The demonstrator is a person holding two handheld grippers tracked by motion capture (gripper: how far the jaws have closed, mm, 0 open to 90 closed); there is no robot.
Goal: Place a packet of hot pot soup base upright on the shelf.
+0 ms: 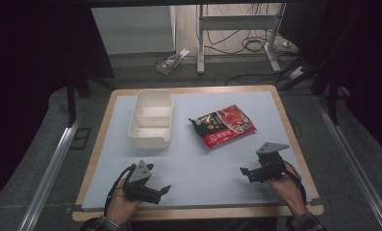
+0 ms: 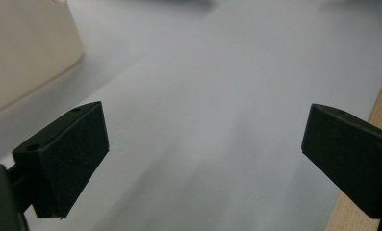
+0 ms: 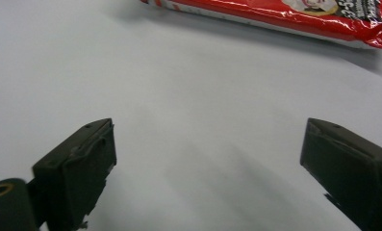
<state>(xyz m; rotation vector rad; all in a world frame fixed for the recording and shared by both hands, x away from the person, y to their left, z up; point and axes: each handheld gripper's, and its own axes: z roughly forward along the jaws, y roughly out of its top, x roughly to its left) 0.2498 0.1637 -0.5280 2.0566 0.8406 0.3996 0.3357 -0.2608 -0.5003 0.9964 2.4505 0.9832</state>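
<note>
two open grippers, one red packet

two grippers sit low in the high view, both on the pale table top (image 1: pixel 217 159). the left gripper (image 1: pixel 160 191) is at the lower left, held by a hand (image 1: pixel 121 204). its jaws are spread wide with nothing between them. in the left gripper view its two black jaws stand far apart over bare table, and the white box shows at the upper left.

the right gripper (image 1: pixel 245 172) is at the lower right, held by the other hand (image 1: pixel 287 185). its jaws are spread wide too, and hold nothing. it points toward the left of the frame.

the red packet (image 1: pixel 222 125) lies flat near the middle of the high view, up and left from the right gripper and well apart from it. its long side runs from lower left to upper right, a bit tilted. its dark end is at the left.

the white box (image 1: pixel 150 118) with two parts sits just left of the packet, not touching it. its long side runs up and down the frame.
</note>
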